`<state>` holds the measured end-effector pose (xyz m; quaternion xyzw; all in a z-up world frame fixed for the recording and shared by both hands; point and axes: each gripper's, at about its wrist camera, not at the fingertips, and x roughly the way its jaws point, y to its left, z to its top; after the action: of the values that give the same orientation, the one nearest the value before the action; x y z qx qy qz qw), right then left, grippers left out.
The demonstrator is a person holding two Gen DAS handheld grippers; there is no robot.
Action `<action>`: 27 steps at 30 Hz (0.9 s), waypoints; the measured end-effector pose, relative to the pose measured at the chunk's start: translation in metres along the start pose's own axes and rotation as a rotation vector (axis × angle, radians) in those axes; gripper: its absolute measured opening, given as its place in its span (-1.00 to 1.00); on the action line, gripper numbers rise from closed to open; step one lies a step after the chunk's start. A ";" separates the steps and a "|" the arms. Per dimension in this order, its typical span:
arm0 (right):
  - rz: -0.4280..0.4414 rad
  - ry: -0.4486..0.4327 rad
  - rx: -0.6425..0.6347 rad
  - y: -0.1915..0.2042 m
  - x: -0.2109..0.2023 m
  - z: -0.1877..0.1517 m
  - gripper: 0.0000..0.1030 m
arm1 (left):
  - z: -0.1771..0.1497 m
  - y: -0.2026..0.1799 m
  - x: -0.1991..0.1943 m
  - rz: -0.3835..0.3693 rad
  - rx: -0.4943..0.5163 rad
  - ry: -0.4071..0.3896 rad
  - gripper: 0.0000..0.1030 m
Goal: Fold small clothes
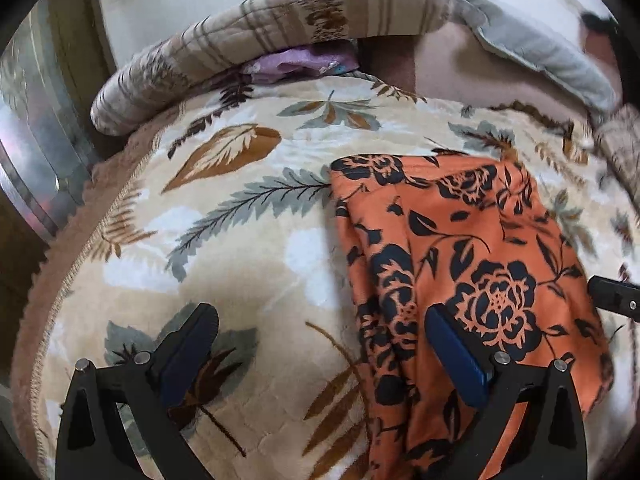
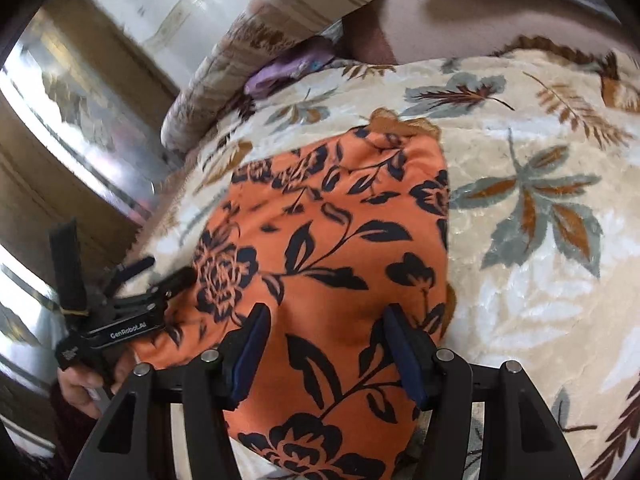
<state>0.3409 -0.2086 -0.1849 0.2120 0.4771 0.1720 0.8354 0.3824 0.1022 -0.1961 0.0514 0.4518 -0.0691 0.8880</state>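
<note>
Orange floral garment [image 1: 460,264] lies flat on leaf-print blanket [image 1: 248,240]. Left gripper [image 1: 320,352] jaws wide, straddling garment's edge; right gripper [image 2: 326,354] jaws wide, empty, over garment.

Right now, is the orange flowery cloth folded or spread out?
Folded: the orange cloth lies as a narrow, doubled-over strip on the leafy blanket.
</note>
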 end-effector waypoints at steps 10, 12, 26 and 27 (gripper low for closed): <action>0.018 0.011 0.237 -0.050 0.003 0.009 0.26 | 0.001 0.029 0.012 -0.298 -0.160 0.084 1.00; 0.057 0.013 0.287 -0.058 0.005 0.009 0.30 | 0.002 0.024 0.018 -0.364 -0.162 0.130 1.00; 0.268 0.043 0.460 -0.093 0.026 -0.006 0.54 | -0.007 -0.017 0.052 -0.504 -0.131 0.292 0.99; 0.268 0.042 0.453 -0.092 0.027 -0.006 0.54 | -0.008 -0.022 0.051 -0.480 -0.110 0.288 0.99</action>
<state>0.3566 -0.2728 -0.2548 0.4513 0.4883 0.1743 0.7263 0.4023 0.0780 -0.2426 -0.0962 0.5756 -0.2448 0.7743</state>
